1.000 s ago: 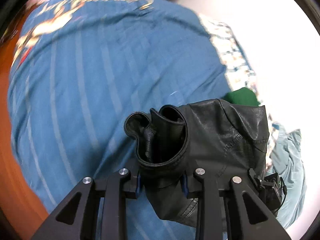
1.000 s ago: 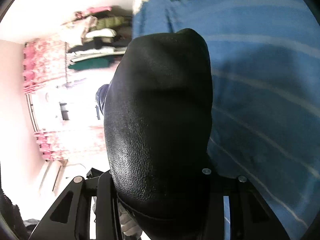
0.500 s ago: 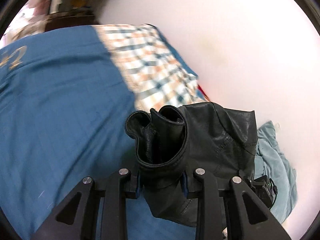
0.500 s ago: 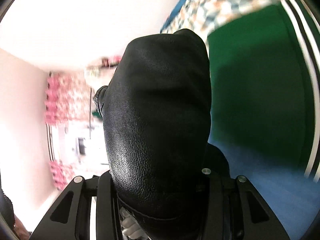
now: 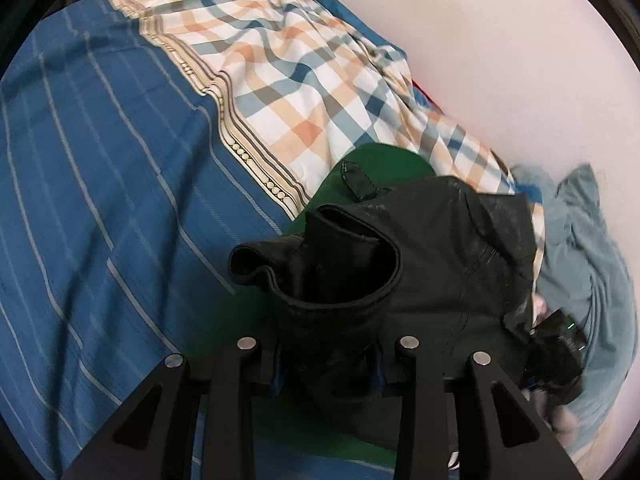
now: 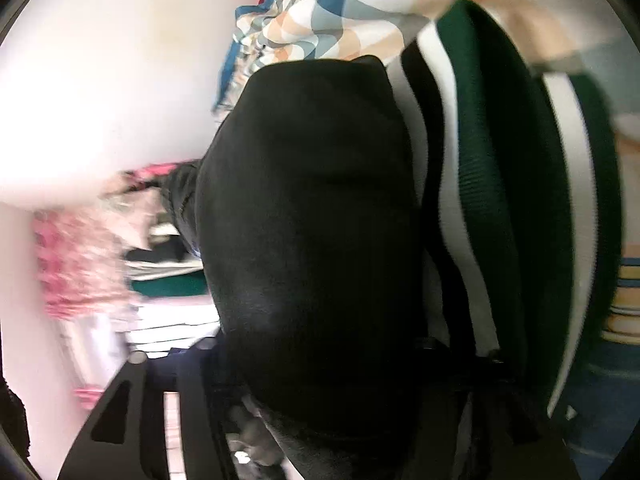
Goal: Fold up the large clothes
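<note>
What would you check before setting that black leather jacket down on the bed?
1. Left hand-held gripper shut on the black leather jacket: ok.
2. Right hand-held gripper shut on the jacket: ok, leather bulges out between its fingers.
3. Landing spot free: not ok, a green garment lies under the jacket.
4. Jacket spread flat: not ok, it is bunched.
5. Right wrist view sharp: not ok, blurred.
6. Blue striped sheet smooth: ok.

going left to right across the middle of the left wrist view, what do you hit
blue striped sheet → black leather jacket, clamped in the left gripper → light blue garment → white wall
</note>
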A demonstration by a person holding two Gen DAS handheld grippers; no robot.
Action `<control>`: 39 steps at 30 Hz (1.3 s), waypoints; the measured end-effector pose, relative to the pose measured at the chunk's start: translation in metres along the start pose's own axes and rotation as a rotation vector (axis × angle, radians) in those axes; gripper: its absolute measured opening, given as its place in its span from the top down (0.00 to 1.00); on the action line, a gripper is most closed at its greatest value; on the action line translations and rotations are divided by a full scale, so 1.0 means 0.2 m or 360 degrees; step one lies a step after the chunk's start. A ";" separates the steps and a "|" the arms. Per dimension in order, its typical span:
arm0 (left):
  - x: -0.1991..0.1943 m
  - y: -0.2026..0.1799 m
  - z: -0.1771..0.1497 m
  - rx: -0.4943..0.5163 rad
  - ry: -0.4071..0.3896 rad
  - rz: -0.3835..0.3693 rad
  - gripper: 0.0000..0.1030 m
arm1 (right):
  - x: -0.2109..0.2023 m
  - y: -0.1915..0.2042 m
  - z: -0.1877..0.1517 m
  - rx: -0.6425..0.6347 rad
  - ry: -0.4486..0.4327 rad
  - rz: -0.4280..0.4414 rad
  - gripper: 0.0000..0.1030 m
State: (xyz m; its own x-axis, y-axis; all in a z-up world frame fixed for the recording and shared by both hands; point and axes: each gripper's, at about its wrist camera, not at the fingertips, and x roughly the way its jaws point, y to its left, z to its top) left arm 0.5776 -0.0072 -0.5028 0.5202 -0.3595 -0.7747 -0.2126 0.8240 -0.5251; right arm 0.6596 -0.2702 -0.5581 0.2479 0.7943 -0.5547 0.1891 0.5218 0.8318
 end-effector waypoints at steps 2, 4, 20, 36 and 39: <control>0.02 -0.03 0.03 0.0075 0.0012 0.0056 0.66 | 0.00 0.13 -0.01 -0.0081 -0.0075 -0.0225 0.28; 0.00 -0.11 0.02 0.0214 0.0015 0.0185 0.60 | -0.01 0.24 -0.09 -0.0200 -0.0166 -0.0469 0.21; -0.71 -0.44 -0.23 0.0897 -0.0225 0.0660 0.02 | -0.43 0.90 -1.05 -0.0418 -0.0691 -0.1771 0.08; -2.10 -0.78 -0.64 0.1030 -0.0339 0.0463 0.02 | -1.30 1.96 -2.54 -0.0481 -0.1081 -0.1853 0.08; -2.33 -0.82 -0.73 0.1020 -0.0346 0.0426 0.02 | -1.41 2.11 -2.75 -0.0522 -0.1092 -0.1835 0.08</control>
State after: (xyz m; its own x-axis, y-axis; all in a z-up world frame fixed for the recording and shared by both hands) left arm 0.2498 -0.0386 -0.1059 0.6848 -0.0692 -0.7255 0.1360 0.9901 0.0340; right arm 0.1466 -0.1035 -0.0391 0.5375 -0.3935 -0.7458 0.3987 0.8979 -0.1864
